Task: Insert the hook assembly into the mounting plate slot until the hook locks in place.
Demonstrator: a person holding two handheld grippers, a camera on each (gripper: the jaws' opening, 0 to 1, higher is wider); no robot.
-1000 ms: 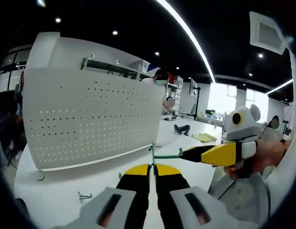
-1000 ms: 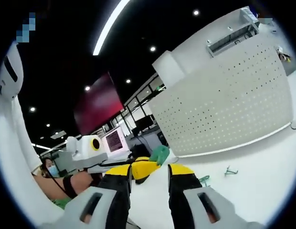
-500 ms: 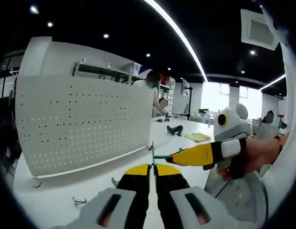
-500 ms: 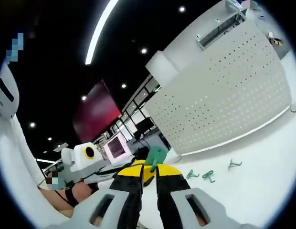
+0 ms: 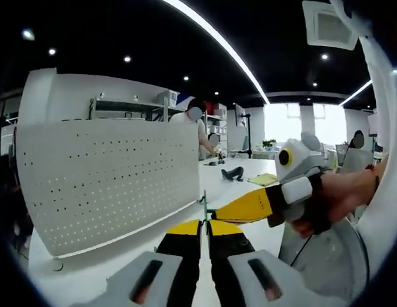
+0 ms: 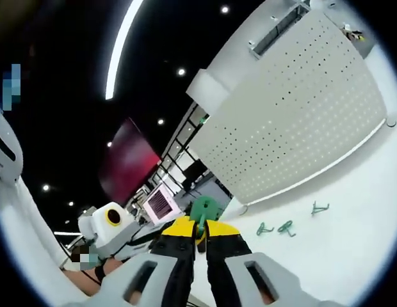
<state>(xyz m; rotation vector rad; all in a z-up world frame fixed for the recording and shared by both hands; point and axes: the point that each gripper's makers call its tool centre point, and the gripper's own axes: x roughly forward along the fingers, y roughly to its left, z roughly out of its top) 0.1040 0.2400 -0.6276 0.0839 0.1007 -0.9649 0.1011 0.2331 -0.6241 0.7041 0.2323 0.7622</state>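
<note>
Both my left claw (image 5: 204, 225) and right claw (image 6: 197, 228) pinch the green wire hook (image 5: 204, 203), with the white perforated metal mounting plate (image 5: 115, 179) standing left of it.

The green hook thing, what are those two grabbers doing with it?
A person holds a tool in each hand. The left tool is shut on a thin green hook, and the right tool is shut on its green end piece. Both are up in front of the white pegboard. The hook is not in the board yet. More green hooks lie on the table.
</note>
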